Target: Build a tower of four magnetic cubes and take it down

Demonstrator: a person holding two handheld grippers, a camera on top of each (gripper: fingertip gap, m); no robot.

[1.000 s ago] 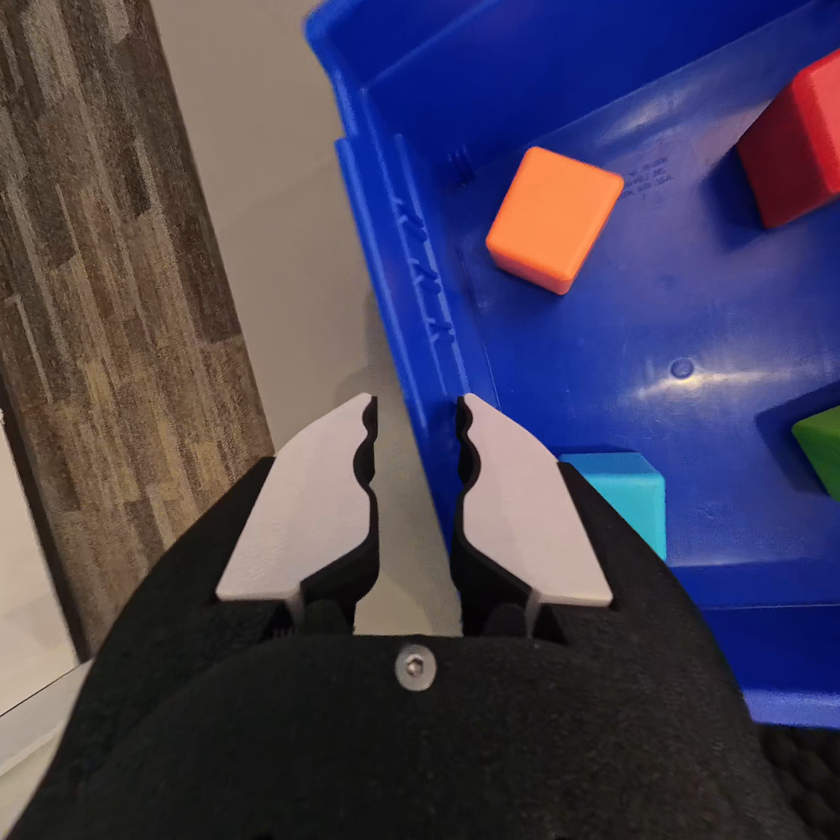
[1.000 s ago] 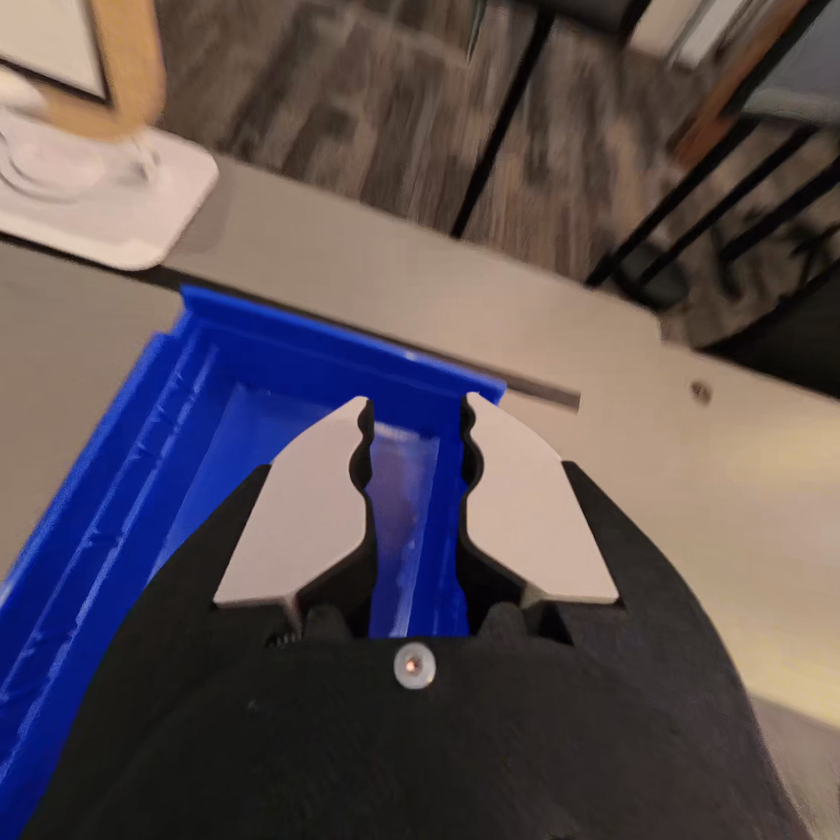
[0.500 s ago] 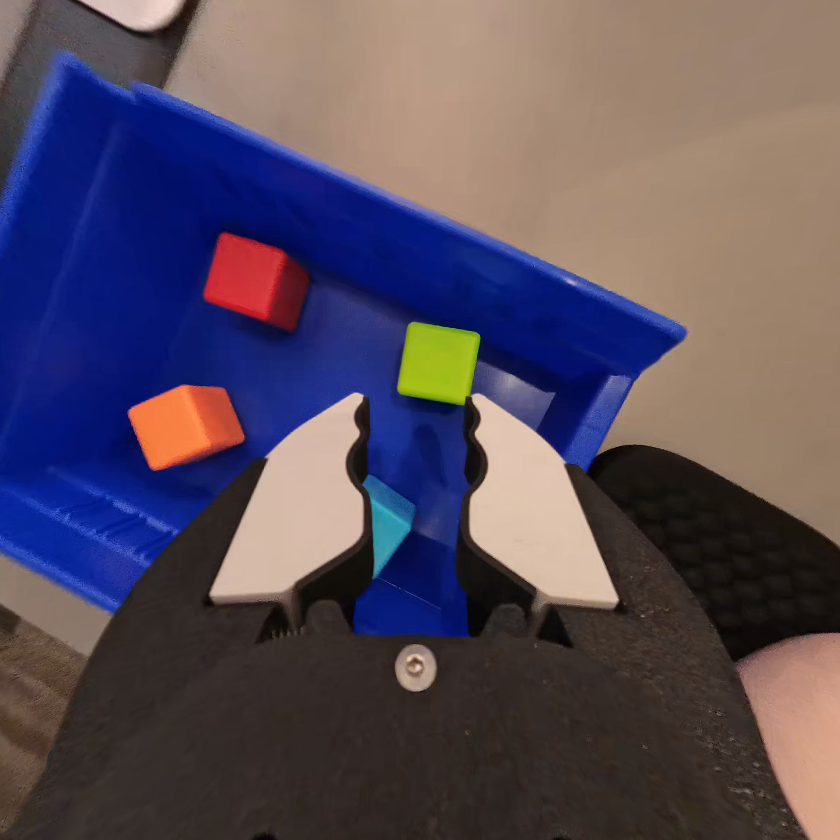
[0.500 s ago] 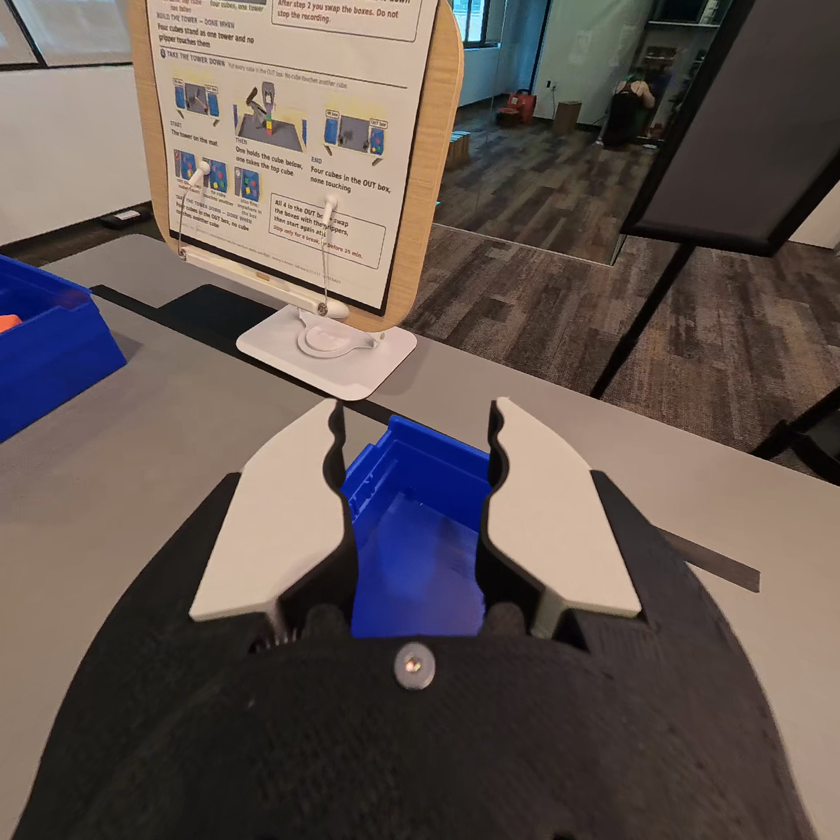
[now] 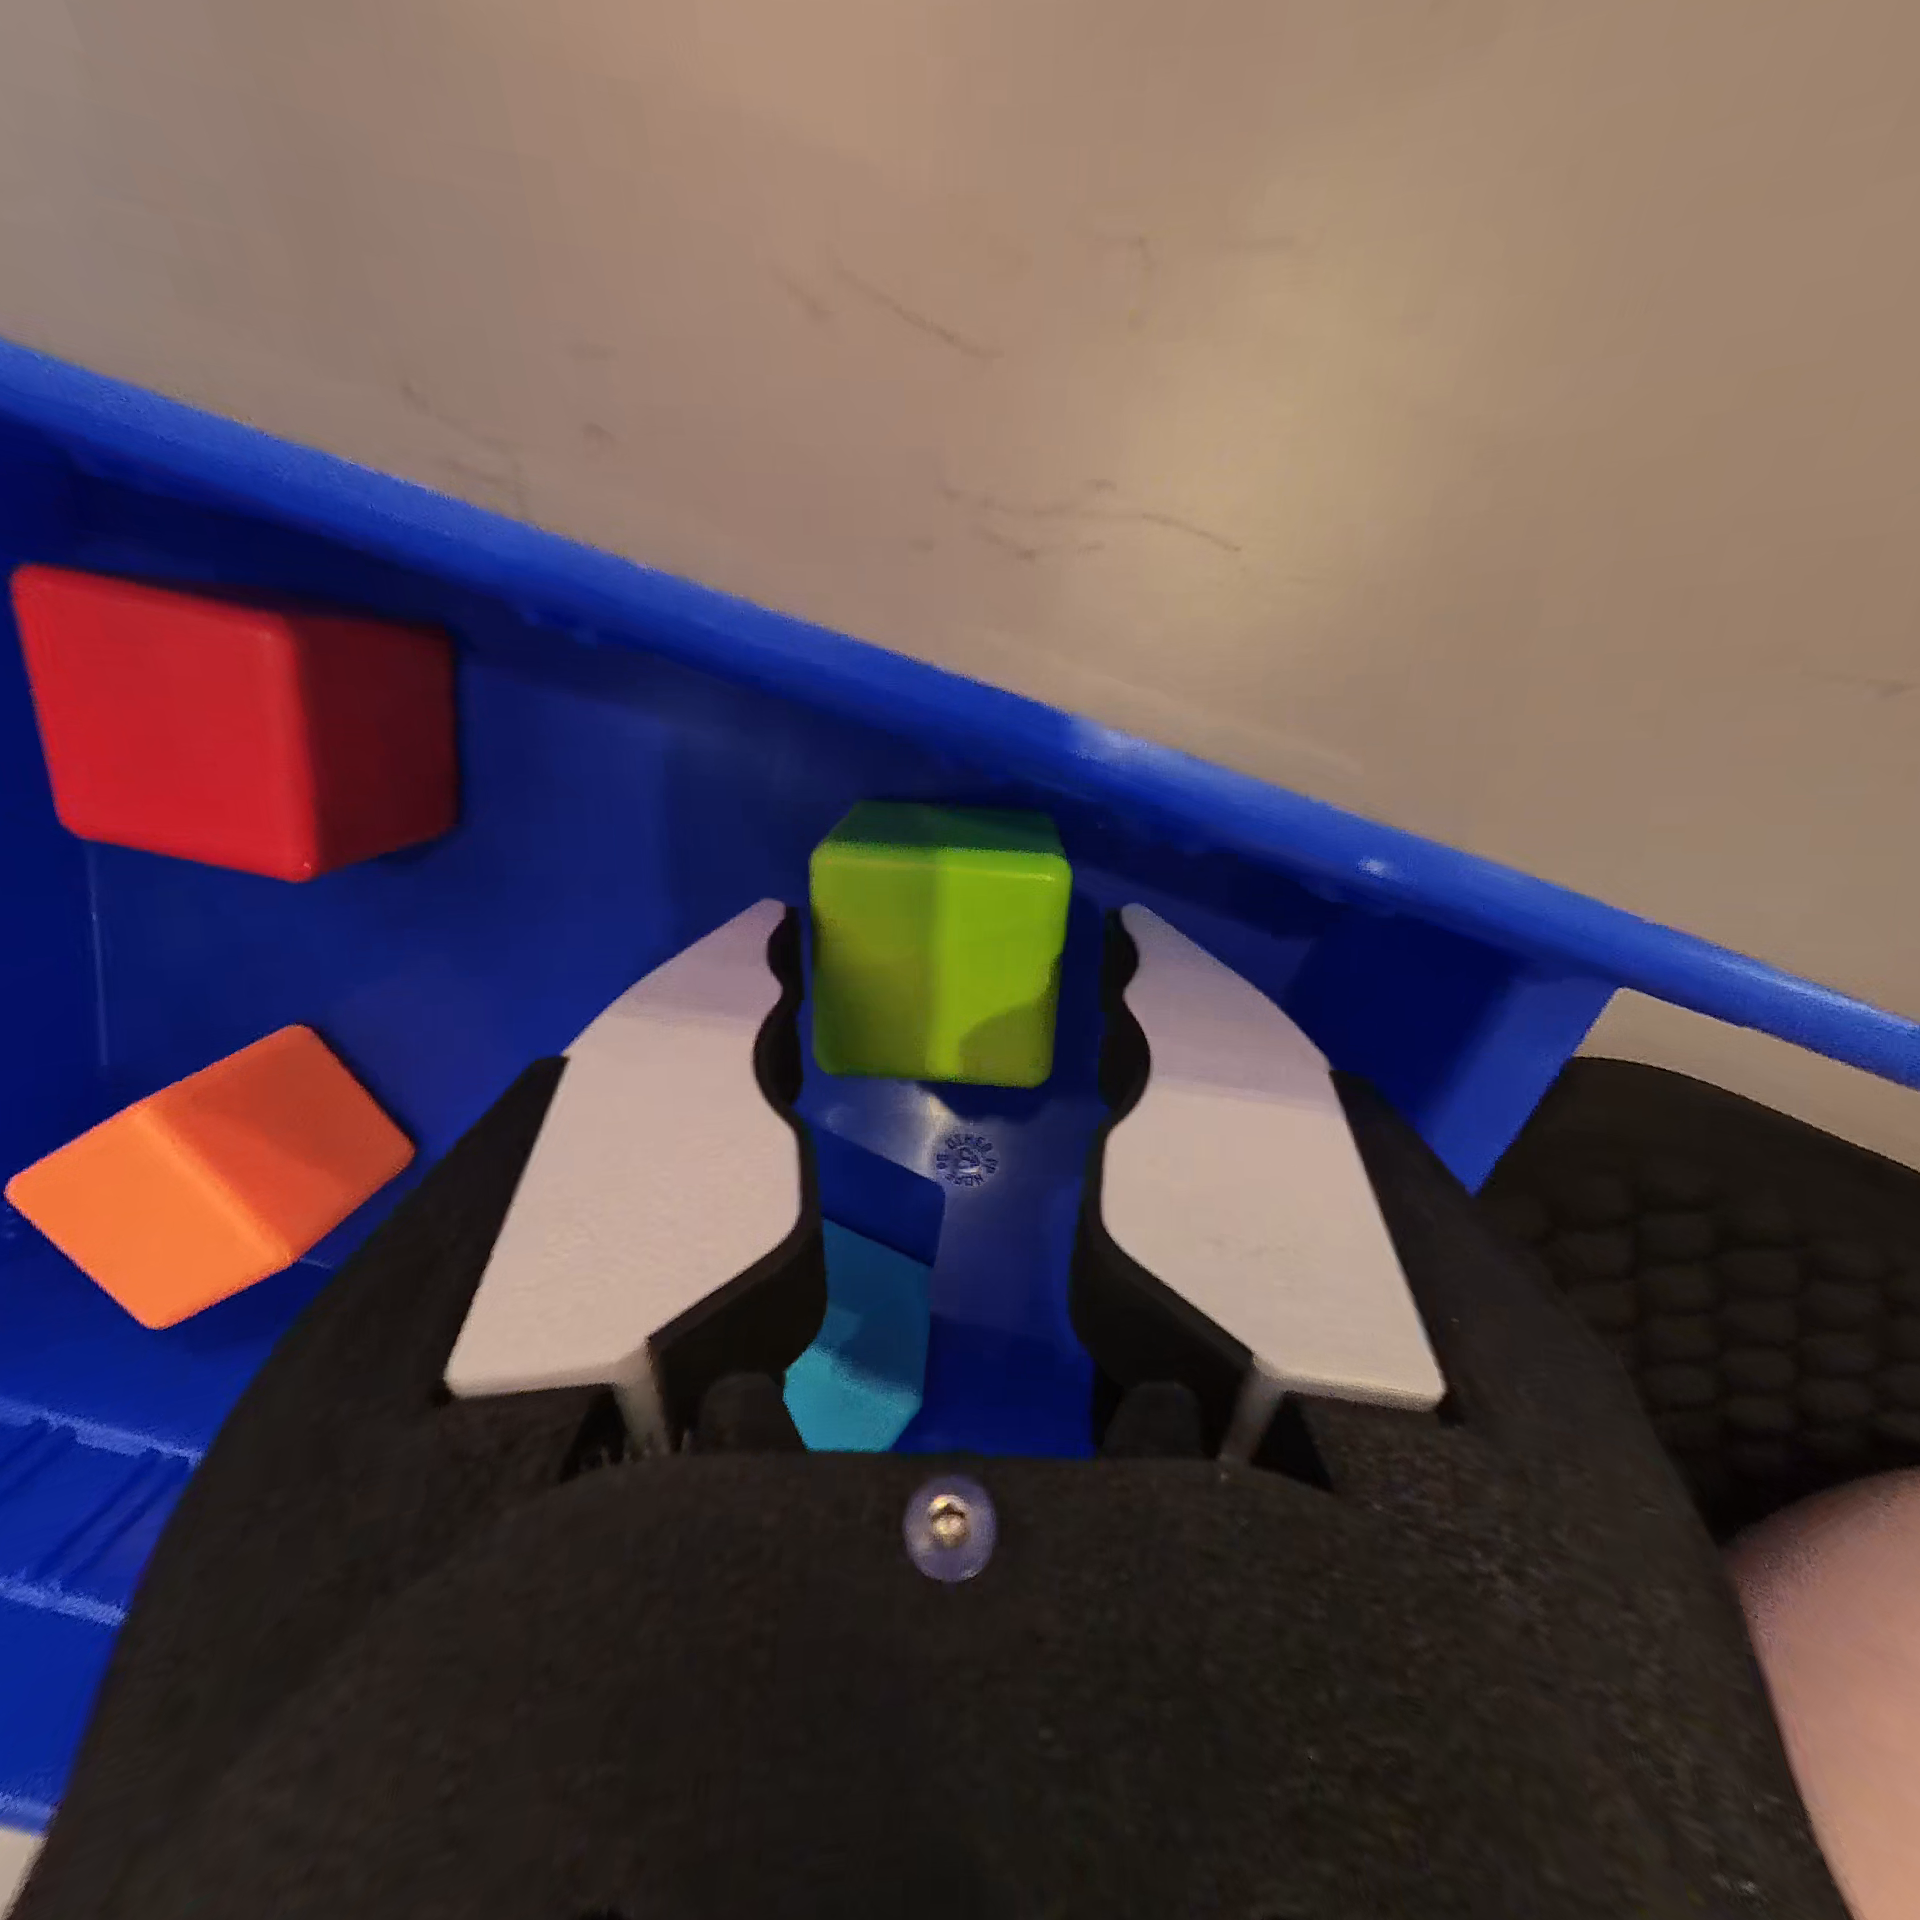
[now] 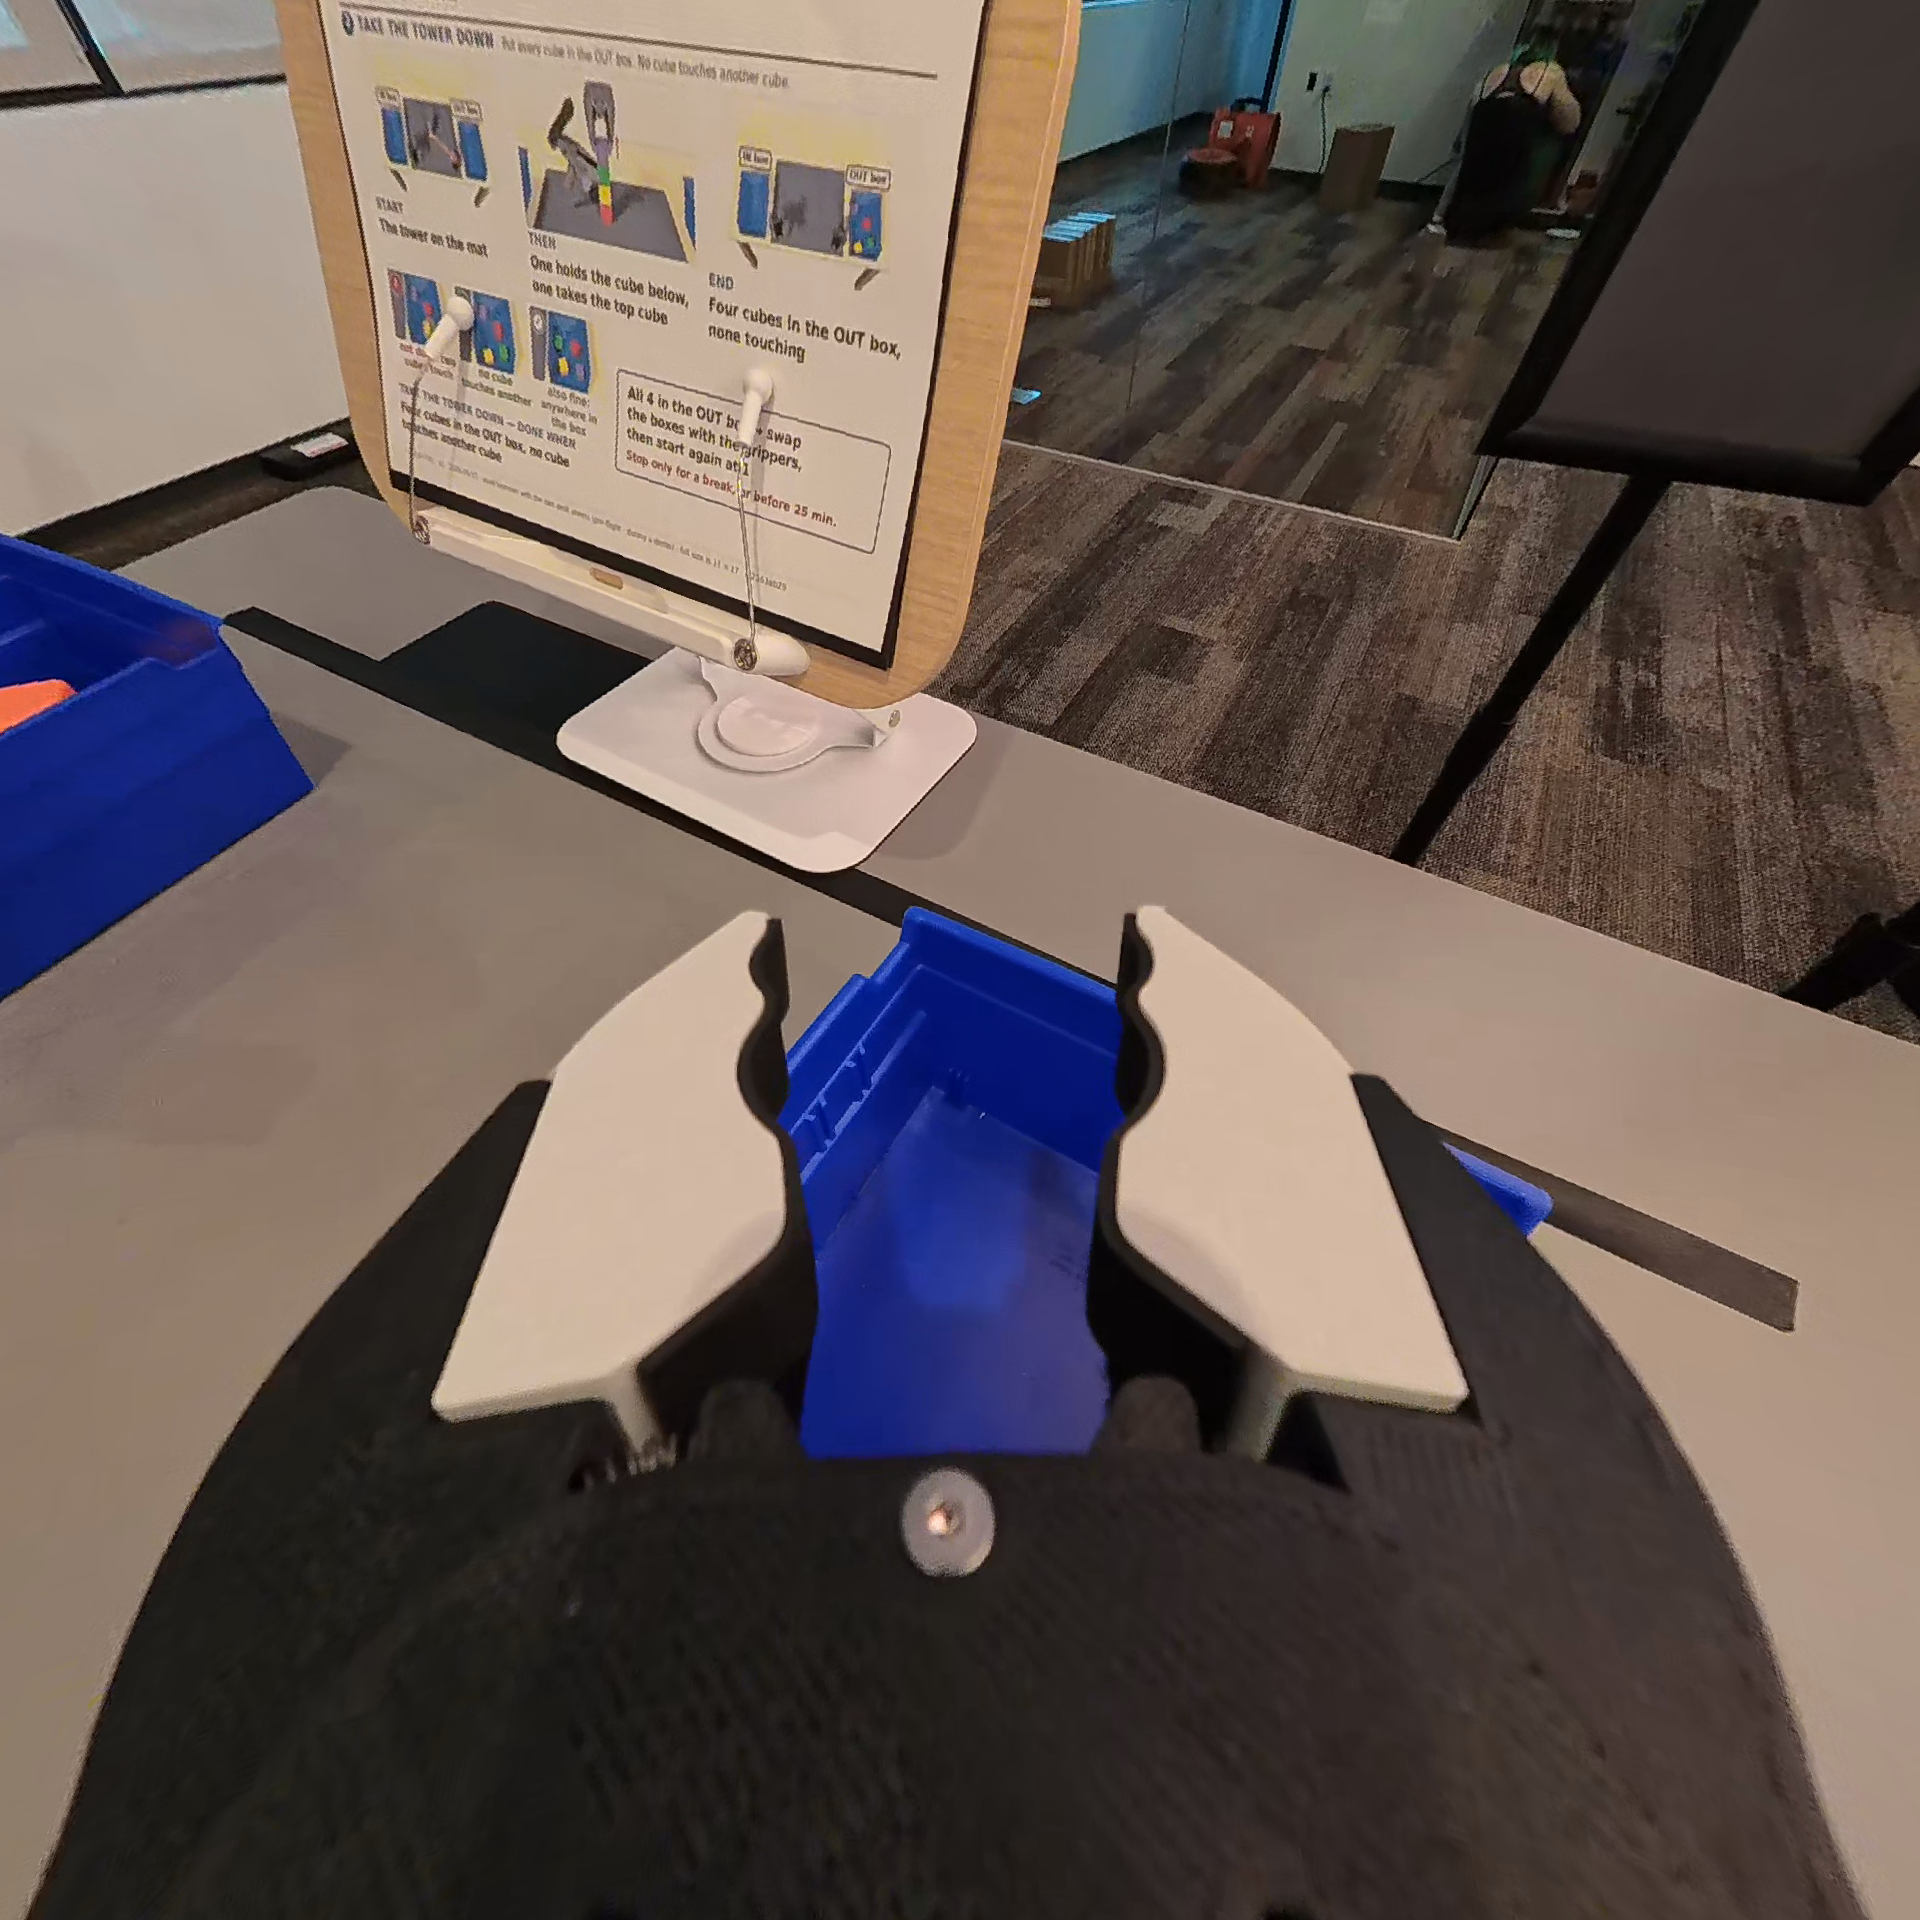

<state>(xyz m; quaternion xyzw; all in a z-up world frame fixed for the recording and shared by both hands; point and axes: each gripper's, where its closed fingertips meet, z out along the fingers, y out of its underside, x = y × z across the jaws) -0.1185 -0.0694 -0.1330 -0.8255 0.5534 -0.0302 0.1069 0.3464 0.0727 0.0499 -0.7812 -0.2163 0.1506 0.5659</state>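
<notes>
Left gripper (image 5: 945,940) straddles green cube (image 5: 935,956) inside blue bin (image 5: 644,790).

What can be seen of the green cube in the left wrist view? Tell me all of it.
The green cube is a small lime-green block with rounded edges and a smooth, matte, plastic-looking surface. It sits upright on the floor of the blue bin, close to the bin's far wall; whether it touches that wall cannot be told. Three faces show: the top and two sides meeting at a near corner. It lies between the open fingertips of the left gripper, neither finger visibly touching it. It stands apart from the other cubes.
</notes>
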